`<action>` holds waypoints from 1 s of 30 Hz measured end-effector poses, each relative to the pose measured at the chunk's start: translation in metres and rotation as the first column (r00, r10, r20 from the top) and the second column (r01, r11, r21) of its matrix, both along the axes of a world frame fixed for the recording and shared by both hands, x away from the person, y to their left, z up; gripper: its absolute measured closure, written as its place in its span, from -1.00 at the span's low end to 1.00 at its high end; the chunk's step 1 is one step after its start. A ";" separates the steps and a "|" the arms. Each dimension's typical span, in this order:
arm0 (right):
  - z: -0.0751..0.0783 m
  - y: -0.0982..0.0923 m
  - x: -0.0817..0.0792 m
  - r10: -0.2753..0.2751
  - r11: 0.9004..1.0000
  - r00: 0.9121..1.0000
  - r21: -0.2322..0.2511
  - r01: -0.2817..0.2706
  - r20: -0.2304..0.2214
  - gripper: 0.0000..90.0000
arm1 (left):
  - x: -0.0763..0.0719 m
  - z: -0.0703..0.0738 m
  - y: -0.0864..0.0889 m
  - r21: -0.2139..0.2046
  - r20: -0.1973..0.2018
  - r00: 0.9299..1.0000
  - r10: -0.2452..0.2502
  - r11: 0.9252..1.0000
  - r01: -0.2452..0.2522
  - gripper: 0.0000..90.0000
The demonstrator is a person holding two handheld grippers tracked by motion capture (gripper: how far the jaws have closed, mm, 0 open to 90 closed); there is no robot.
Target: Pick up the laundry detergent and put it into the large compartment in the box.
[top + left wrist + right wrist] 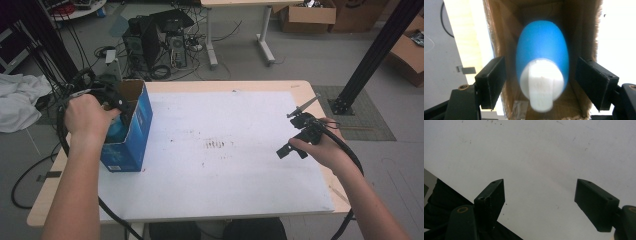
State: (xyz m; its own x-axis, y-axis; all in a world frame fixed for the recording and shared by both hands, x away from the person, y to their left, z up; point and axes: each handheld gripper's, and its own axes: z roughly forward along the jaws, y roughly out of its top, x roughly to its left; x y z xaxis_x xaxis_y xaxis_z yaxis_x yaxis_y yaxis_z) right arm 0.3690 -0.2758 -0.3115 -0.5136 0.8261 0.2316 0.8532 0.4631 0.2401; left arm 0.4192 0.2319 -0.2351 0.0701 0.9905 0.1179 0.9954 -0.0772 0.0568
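A blue box (131, 131) with a brown cardboard inside (499, 32) stands open-topped at the left of the white board (225, 150). Inside it lies a blue rounded bottle (542, 47) with a white cap (541, 85) facing the camera. My left gripper (117, 102) reaches into the box mouth; in the left gripper view the gripper (540, 62) is open, its pads standing either side of the bottle with a gap on each side. My right gripper (294, 136) hovers open over the board's right part, and in its own view the gripper (540, 182) has nothing between its jaws.
The white board (536, 145) lies on a light wooden table (300, 87). On the floor behind are computer towers (155, 42), cables, cardboard boxes (307, 15) and a black post (370, 55) at the right. White cloth (17, 100) lies off the table's left.
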 end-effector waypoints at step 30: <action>0.013 0.002 -0.003 -0.008 1.000 1.000 0.004 0.008 0.015 -0.45 | -0.021 0.035 -0.118 -0.012 0.081 0.945 -0.318 0.947 0.320 -0.64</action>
State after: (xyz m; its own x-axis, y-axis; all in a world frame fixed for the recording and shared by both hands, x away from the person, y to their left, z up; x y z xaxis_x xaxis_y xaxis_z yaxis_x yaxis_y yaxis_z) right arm 0.3661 -0.2737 -0.2990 -0.5103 0.8295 0.2272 0.8532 0.4550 0.2550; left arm 0.3985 0.1137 -0.2002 0.3746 0.9205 0.1110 0.9114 -0.3876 0.1384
